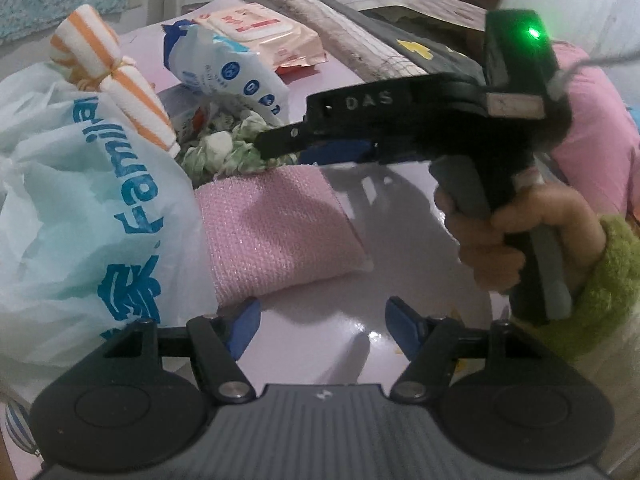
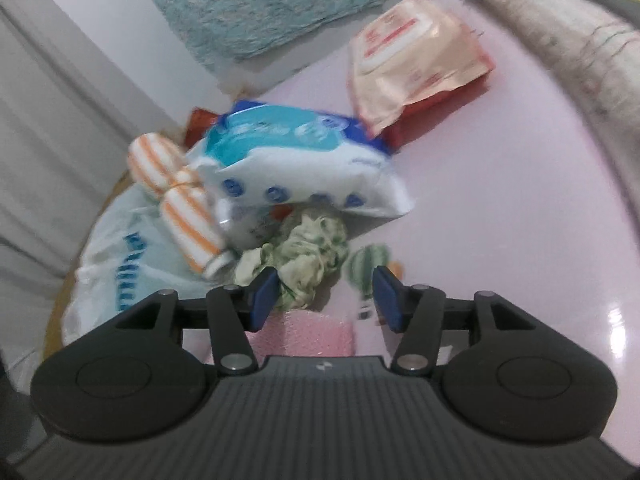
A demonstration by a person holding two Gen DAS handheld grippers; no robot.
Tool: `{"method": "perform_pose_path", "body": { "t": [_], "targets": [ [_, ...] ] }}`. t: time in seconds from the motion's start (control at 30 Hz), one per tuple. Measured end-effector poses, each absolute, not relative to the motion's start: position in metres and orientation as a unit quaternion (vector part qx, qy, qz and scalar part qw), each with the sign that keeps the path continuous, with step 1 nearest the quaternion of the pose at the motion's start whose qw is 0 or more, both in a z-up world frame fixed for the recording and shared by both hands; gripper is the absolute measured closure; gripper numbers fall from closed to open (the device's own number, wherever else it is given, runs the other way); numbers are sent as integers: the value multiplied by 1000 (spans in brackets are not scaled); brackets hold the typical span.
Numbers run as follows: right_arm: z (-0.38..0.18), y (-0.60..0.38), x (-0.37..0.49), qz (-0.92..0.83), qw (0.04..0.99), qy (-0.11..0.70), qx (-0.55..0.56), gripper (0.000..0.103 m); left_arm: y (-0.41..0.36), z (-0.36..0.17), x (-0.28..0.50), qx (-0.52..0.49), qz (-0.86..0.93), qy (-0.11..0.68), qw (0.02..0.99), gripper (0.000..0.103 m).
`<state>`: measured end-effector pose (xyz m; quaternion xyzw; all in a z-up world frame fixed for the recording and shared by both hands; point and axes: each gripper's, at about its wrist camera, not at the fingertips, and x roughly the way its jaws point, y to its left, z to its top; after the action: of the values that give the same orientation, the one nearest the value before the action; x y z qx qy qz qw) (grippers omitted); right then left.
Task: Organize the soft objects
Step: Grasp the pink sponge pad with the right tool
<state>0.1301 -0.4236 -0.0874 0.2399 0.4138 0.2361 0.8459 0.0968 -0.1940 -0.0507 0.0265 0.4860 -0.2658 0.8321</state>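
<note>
Left wrist view: your left gripper (image 1: 322, 326) is spread wide, holding nothing, just short of the pink cloth (image 1: 276, 236) lying flat on the table (image 1: 400, 232). Your right gripper (image 2: 326, 296) is also released and empty, hovering over the cloth's far edge, pads aimed at the green rag (image 2: 304, 268). The rag sits crumpled between the cloth and the blue pack (image 2: 296, 168), which tilts over it; whether they touch, can't tell. The striped towel (image 1: 116, 80) is rolled, tied at the middle, leaning on the bag (image 1: 80, 208). The pink pack (image 2: 416, 64) lies farther back, apart from the pile.

Handling guesses: the rag looks light and limp, so pinch a raised bunch at the top, not an edge. The cloth seems knit, soft and grippy; take the near short edge or the fold. The towel roll looks firm enough to grab at the tie. Packs are probably slick and squishy, so clamp across the narrow side. The bag will likely crumple and slip.
</note>
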Motion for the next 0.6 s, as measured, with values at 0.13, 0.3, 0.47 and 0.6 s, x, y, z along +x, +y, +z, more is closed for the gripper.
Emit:
{"method": "perform_pose_path", "body": {
  "t": [0.13,0.3,0.47,0.6],
  "targets": [
    [-82,-419,103,249,836,435,222,49,-188,-48,97,15,-275,488,828,28],
    [-74,-428,51,246,830,449,223,49,-187,-49,89,18,-291,496,818,22],
    [-71,-438,5,247,819,454,248,49,-186,-47,78,31,-307,493,813,20],
    [-60,-447,-3,210,846,425,244,49,-188,-48,75,40,-304,492,815,20]
  ]
}}
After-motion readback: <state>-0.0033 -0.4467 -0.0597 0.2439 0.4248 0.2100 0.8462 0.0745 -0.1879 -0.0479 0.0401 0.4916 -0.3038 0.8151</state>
